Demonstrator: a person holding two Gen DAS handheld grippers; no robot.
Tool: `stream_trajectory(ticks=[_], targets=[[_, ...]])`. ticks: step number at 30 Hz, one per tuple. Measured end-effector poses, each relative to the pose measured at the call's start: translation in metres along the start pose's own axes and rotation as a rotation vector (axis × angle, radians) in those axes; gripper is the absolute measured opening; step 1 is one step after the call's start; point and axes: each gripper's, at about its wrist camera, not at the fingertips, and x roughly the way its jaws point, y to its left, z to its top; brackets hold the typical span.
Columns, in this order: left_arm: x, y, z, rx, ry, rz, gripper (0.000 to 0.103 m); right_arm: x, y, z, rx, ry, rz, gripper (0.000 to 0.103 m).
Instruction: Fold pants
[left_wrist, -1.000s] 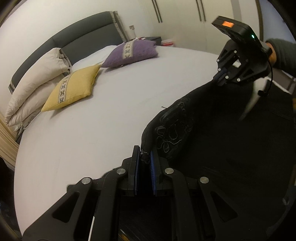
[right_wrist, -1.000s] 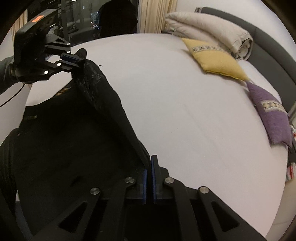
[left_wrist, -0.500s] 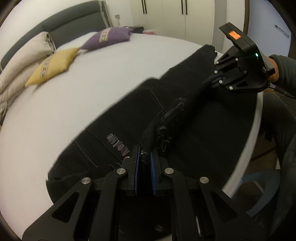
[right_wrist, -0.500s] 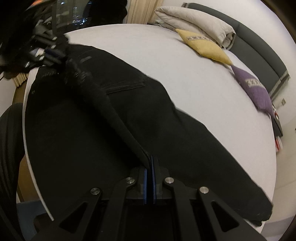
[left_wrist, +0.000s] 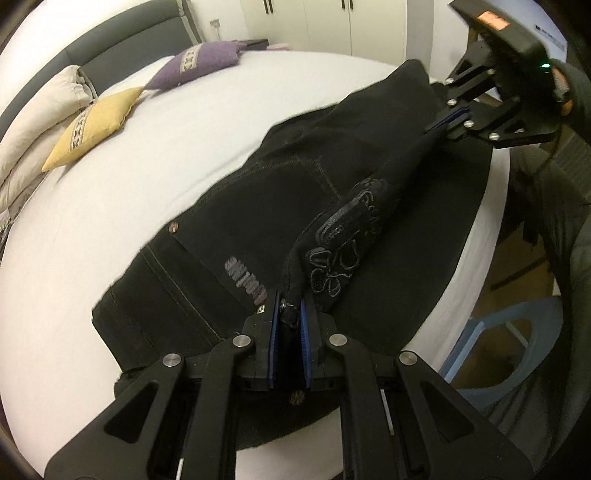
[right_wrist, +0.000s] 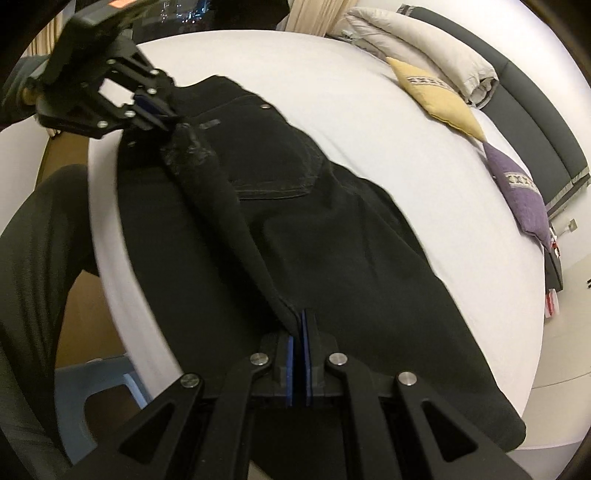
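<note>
Black pants (left_wrist: 258, 206) lie across the white bed (left_wrist: 147, 177) near its edge, folded lengthwise, back pocket up (right_wrist: 280, 162). My left gripper (left_wrist: 289, 314) is shut on the waistband end, by an embroidered flower patch (left_wrist: 343, 254). My right gripper (right_wrist: 299, 325) is shut on the fabric edge further down the leg. Between them the gripped edge runs as a raised ridge (right_wrist: 218, 199). The right gripper also shows in the left wrist view (left_wrist: 448, 120), the left gripper in the right wrist view (right_wrist: 155, 110).
A yellow cushion (left_wrist: 92, 125), a purple cushion (left_wrist: 199, 62) and a folded cream duvet (left_wrist: 33, 122) lie by the grey headboard (left_wrist: 122, 51). A blue plastic stool (left_wrist: 513, 347) stands beside the bed. White wardrobe doors (left_wrist: 332, 22) are behind.
Both grippers have swung the held edge over toward the bed's near edge. The pants now lie spread on the bed with one half laid over the other.
</note>
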Motion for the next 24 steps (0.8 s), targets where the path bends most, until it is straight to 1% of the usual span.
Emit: stream_trajectory(ticks=[3, 7, 9, 13, 15, 17, 19, 22, 24], targets=[[0.002, 0.002, -0.003, 0.003, 0.016, -0.012, 0.009, 0.006, 0.017, -0.008, -0.010, 0.019, 0.004, 0.005], [-0.001, -0.007, -0.011, 0.063, 0.035, 0.008, 0.009, 0.019, 0.029, -0.020, -0.007, 0.042, 0.017, 0.005], [-0.001, -0.012, -0.014, 0.099, 0.046, 0.017, 0.009, 0.019, 0.039, -0.023, -0.020, 0.037, -0.018, 0.005], [0.002, -0.018, -0.013, 0.159, 0.061, 0.034, 0.009, 0.020, 0.044, -0.019, -0.074, 0.028, -0.089, 0.005], [-0.002, -0.024, -0.015, 0.194, 0.059, 0.055, 0.009, 0.012, 0.056, -0.022, -0.097, 0.014, -0.123, 0.005], [-0.008, -0.025, -0.019, 0.205, 0.055, 0.061, 0.009, 0.005, 0.059, -0.022, -0.089, -0.006, -0.122, 0.005], [-0.007, -0.027, -0.019, 0.220, 0.070, 0.063, 0.009, 0.004, 0.064, -0.023, -0.096, -0.010, -0.120, 0.005], [0.000, -0.028, -0.024, 0.250, 0.093, 0.078, 0.009, 0.013, 0.075, -0.028, -0.114, 0.012, -0.123, 0.005], [0.005, -0.029, -0.027, 0.237, 0.092, 0.085, 0.010, 0.021, 0.086, -0.035, -0.124, 0.026, -0.137, 0.005]])
